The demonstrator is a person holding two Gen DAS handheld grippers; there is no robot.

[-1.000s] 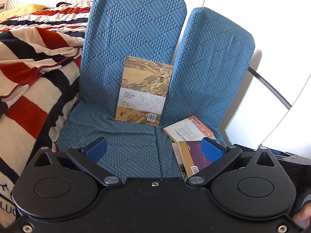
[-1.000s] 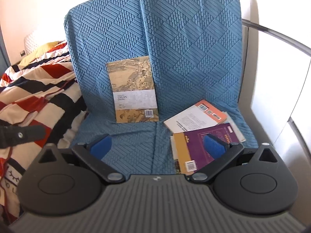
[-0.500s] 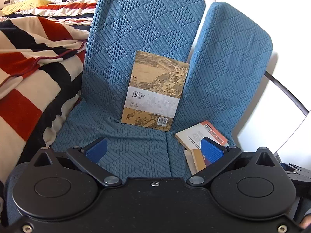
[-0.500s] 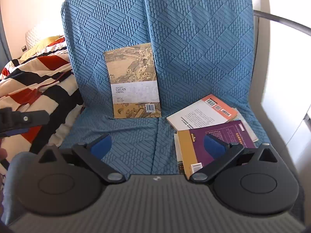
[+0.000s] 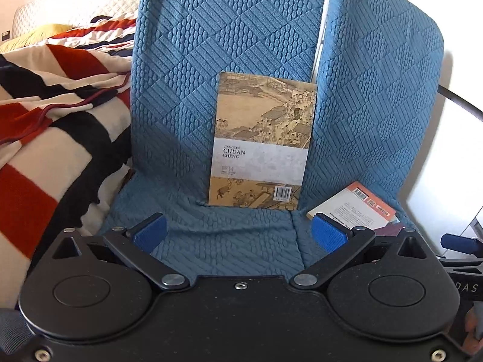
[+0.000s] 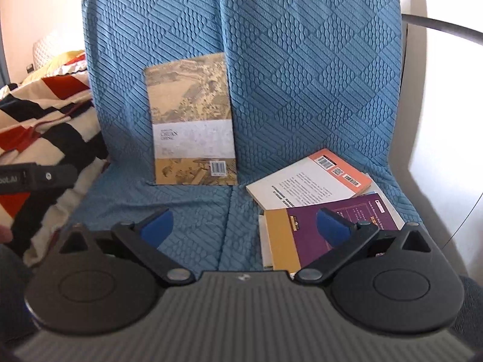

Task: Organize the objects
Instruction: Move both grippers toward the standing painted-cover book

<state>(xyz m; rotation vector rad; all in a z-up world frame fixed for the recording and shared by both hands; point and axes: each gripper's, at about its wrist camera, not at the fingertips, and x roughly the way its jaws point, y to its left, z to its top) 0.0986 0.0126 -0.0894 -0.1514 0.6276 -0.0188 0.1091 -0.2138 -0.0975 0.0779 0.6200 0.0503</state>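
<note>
At frame centre, the tan painted-cover book (image 5: 261, 147) leans upright beyond the spread, empty left gripper (image 5: 240, 232); the right gripper (image 6: 244, 226), likewise spread, hovers over the purple-and-gold book (image 6: 305, 235) at lower right.

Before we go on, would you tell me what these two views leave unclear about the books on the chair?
- Pile depth: in the right wrist view the purple book and the right gripper cover what lies beneath.
- Purple book: nearly hidden in the left wrist view behind the left gripper.
- Small print on the orange book: too small.
- Upright book: title blurred in the right wrist view.
</note>
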